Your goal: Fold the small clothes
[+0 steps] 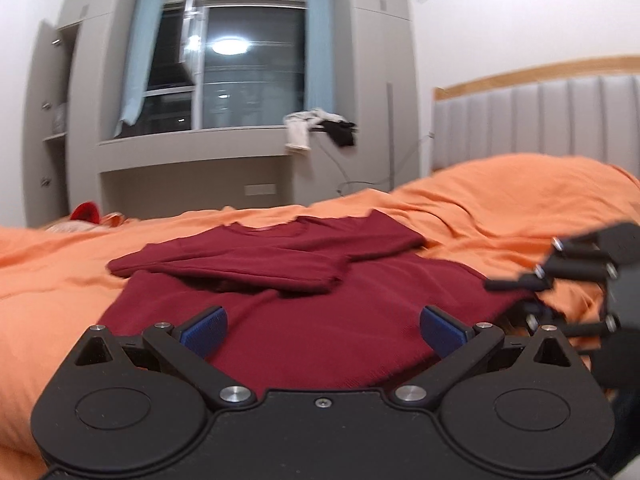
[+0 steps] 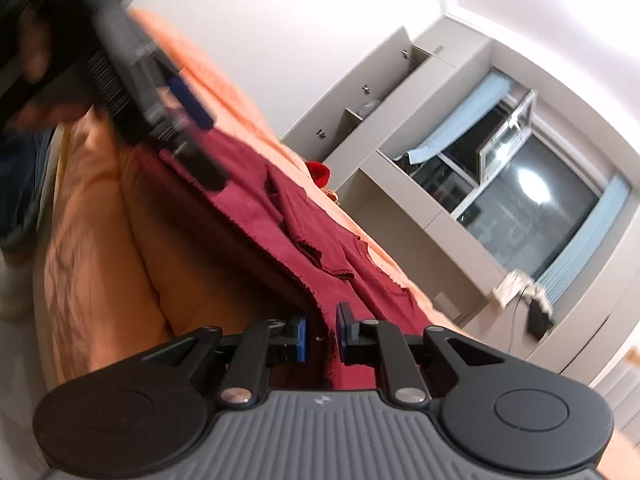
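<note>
A dark red T-shirt [image 1: 304, 312] lies on the orange bedspread [image 1: 60, 272], its upper part with both sleeves folded down over the body. My left gripper [image 1: 324, 330] is open just above the shirt's near hem, jaws wide apart and empty. My right gripper [image 2: 322, 338] is nearly closed on the shirt's right bottom corner [image 2: 332, 344], and the cloth passes between its blue pads. The right gripper also shows at the right edge of the left wrist view [image 1: 576, 280]. The left gripper shows blurred at the upper left of the right wrist view [image 2: 172, 120].
A grey padded headboard [image 1: 540, 120] stands at the right. A window with grey cabinets [image 1: 224, 72] faces the bed, with clothes [image 1: 320, 128] heaped on its sill. A red object [image 1: 86, 213] lies at the bed's far left.
</note>
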Action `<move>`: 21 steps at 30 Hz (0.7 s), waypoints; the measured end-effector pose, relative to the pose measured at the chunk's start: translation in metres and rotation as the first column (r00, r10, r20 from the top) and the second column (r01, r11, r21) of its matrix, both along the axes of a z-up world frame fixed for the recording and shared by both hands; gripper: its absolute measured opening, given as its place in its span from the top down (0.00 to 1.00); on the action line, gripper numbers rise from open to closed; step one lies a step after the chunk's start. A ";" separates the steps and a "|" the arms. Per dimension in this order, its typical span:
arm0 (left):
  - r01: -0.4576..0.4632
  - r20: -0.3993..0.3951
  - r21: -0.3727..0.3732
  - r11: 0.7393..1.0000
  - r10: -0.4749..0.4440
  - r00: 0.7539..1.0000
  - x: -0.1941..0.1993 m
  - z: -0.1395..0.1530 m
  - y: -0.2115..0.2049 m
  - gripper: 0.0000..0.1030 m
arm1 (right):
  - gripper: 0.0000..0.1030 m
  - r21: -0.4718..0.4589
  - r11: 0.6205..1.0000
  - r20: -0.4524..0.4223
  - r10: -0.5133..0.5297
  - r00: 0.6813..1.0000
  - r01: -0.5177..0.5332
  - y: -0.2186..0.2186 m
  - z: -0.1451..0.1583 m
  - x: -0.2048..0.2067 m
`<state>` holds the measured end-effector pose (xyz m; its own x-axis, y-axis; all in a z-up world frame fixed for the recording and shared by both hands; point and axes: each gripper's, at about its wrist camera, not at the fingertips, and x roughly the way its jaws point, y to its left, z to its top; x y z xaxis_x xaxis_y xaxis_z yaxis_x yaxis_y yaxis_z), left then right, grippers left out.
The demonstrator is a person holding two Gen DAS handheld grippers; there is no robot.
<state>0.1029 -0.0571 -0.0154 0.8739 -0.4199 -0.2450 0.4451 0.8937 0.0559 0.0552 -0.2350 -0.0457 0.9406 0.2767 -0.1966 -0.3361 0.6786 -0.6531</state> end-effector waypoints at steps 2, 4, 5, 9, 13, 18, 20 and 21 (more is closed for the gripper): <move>0.022 -0.008 0.023 0.999 -0.022 1.000 0.000 -0.004 -0.004 0.01 | 0.86 0.059 0.998 -0.032 0.011 0.999 -0.009 -0.007 0.009 0.000; 0.037 -0.015 0.062 0.997 -0.036 0.999 0.000 -0.008 -0.010 0.01 | 0.86 0.116 0.993 -0.061 0.018 0.998 -0.011 -0.015 0.017 0.000; 0.044 -0.013 0.082 0.996 -0.043 0.999 -0.001 -0.011 -0.013 0.01 | 0.86 0.139 0.990 -0.073 0.022 0.997 -0.012 -0.019 0.021 0.000; 0.050 0.004 0.175 0.983 -0.052 0.999 -0.003 -0.020 -0.028 0.01 | 0.86 0.236 0.972 -0.124 0.045 0.991 -0.014 -0.035 0.035 -0.001; -0.028 0.055 0.352 0.936 0.009 0.998 -0.004 -0.037 -0.048 0.01 | 0.86 0.262 0.965 -0.139 0.048 0.989 -0.010 -0.044 0.041 -0.004; -0.109 0.098 0.416 0.903 0.074 0.992 0.000 -0.041 -0.055 0.01 | 0.86 0.263 0.965 -0.139 0.048 0.989 -0.010 -0.048 0.045 -0.009; -0.137 0.115 0.388 0.911 0.100 0.988 0.001 -0.036 -0.049 0.05 | 0.86 0.266 0.964 -0.135 0.047 0.990 -0.009 -0.048 0.045 -0.012; -0.150 0.121 0.371 0.916 0.112 0.986 0.001 -0.033 -0.046 0.07 | 0.86 0.267 0.964 -0.133 0.045 0.990 -0.008 -0.046 0.044 -0.013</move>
